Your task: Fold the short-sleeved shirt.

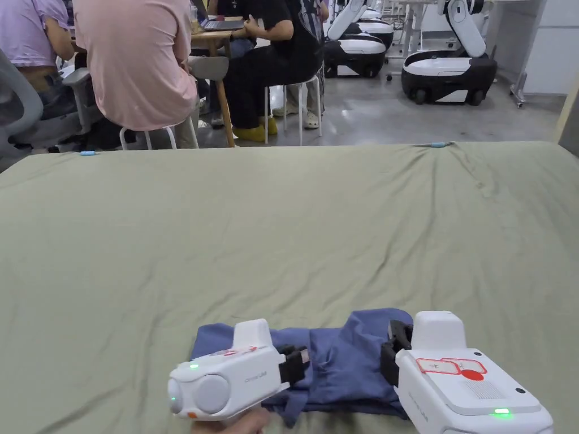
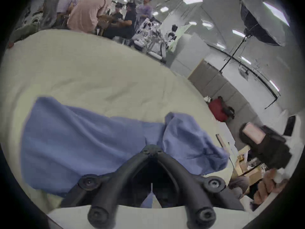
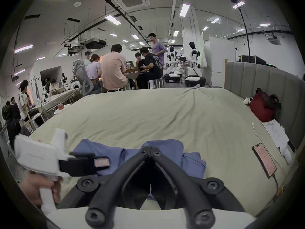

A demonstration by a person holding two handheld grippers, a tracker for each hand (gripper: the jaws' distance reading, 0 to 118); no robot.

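A blue short-sleeved shirt lies bunched at the near edge of a bed covered in a pale green sheet, just in front of me. My left tool and right tool hang at either end of it, each with its jaws closed tip to tip and, as far as I can tell, gripping nothing. To fold it well, I judge I should first open both tools, pinch opposite edges and spread the cloth flat.
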